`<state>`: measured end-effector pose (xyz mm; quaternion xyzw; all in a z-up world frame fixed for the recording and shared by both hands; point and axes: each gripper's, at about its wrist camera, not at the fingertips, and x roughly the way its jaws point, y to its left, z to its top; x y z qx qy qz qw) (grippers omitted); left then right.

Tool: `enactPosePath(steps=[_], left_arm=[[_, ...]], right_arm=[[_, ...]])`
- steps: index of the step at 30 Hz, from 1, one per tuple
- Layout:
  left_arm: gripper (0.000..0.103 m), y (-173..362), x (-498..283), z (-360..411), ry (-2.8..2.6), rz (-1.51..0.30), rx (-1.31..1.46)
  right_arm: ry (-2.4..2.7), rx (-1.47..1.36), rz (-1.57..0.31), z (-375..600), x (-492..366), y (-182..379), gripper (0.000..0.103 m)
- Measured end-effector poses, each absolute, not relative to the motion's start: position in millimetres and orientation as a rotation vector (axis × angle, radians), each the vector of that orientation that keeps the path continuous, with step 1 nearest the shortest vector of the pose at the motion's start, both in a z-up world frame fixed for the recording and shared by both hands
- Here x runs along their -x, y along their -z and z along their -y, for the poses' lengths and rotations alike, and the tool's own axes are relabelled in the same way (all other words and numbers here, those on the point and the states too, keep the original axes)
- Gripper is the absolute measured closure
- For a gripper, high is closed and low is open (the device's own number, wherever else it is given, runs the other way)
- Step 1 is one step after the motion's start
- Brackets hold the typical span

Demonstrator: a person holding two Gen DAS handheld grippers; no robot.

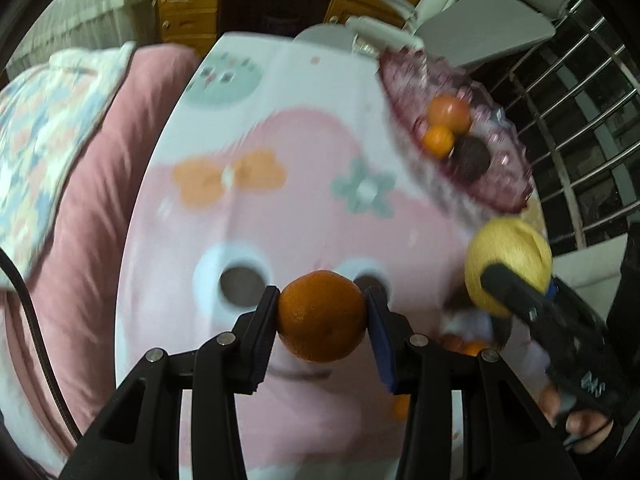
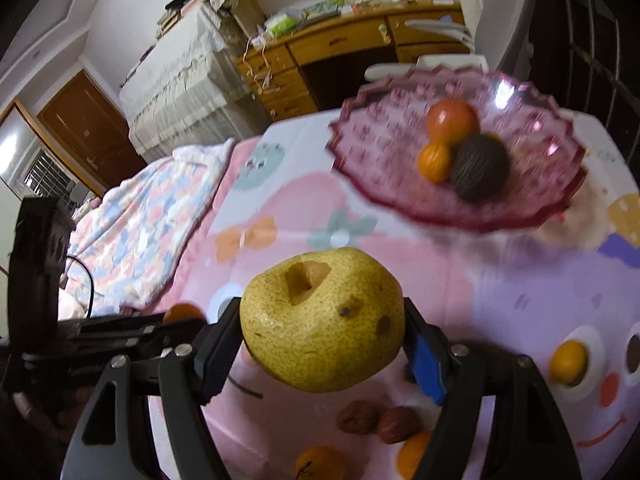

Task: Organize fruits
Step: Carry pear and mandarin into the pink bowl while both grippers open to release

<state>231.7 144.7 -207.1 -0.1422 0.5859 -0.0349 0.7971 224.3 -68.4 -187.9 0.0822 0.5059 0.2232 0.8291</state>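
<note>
- Step: both fruits lifted, carry to pink bowl [image 2: 532, 200] underway, judging by height above counter [image 1: 304, 92]; next move calls for lowering each into the bowl without knocking what's inside.
- Left claw [image 1: 322, 316] pinching orange [image 1: 322, 316] between both pads, fruit centred at the fingertips, above counter's middle.
- Right claw [image 2: 322, 332] pinching yellow pear [image 2: 322, 320], gouged spot facing up, held clear of the cloth.
- Bowl at counter's far right corner, holding a tomato-like fruit [image 2: 452, 120], small orange [image 2: 434, 162], dark round fruit [image 2: 480, 172].
- Loose on near right side: two brown nuts [image 2: 378, 420], several oranges [image 2: 568, 362].
</note>
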Motion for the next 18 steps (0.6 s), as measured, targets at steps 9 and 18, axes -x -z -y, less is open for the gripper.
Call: enactPosePath(steps=[9, 18], left_arm=[[0.061, 159.1, -299.2, -105.5, 0.099, -1.105, 0.247], [0.061, 140.9, -354.9, -75.2, 0.108, -1.024, 0.256]], right_arm=[[-0.414, -0.155, -1.003, 113.0, -256.8, 148.2, 0.028], [-0.361, -0.162, -0.966, 147.1, -294.3, 145.0, 0.028]])
